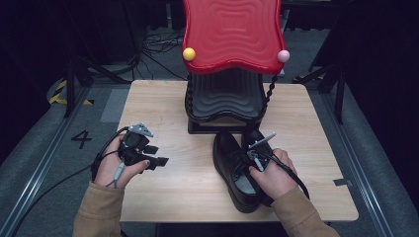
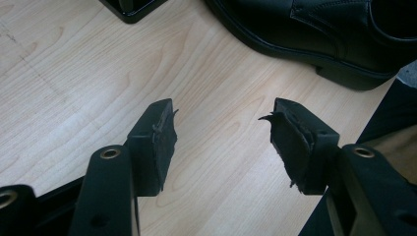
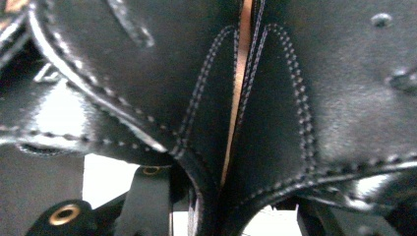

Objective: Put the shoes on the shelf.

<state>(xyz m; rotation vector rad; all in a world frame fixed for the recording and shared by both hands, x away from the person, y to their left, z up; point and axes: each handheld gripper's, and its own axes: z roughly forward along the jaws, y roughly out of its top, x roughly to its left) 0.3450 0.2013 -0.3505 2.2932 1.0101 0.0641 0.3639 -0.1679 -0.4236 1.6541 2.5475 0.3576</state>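
Observation:
Two black leather shoes stand side by side on the wooden table point(image 1: 163, 192), toes pointing at the rack. The left shoe point(image 1: 230, 163) shows well; a hand hides most of the right shoe point(image 1: 253, 137). My right gripper point(image 1: 255, 157) reaches down into their openings. In the right gripper view its jaws sit one inside each shoe, and the two stitched inner walls point(image 3: 236, 123) are pressed together between them, so my right gripper point(image 3: 231, 209) is shut on the pair. My left gripper point(image 1: 157, 156) is held over the table's left part, open and empty point(image 2: 223, 125), aimed at the left shoe point(image 2: 314, 34).
A rack with a red wavy top shelf point(image 1: 232, 29) and a black wavy lower shelf point(image 1: 225, 94) stands at the table's back middle, just beyond the shoes. A yellow ball point(image 1: 188, 54) and a pink ball point(image 1: 282, 56) cap its posts. Cables lie on the floor behind.

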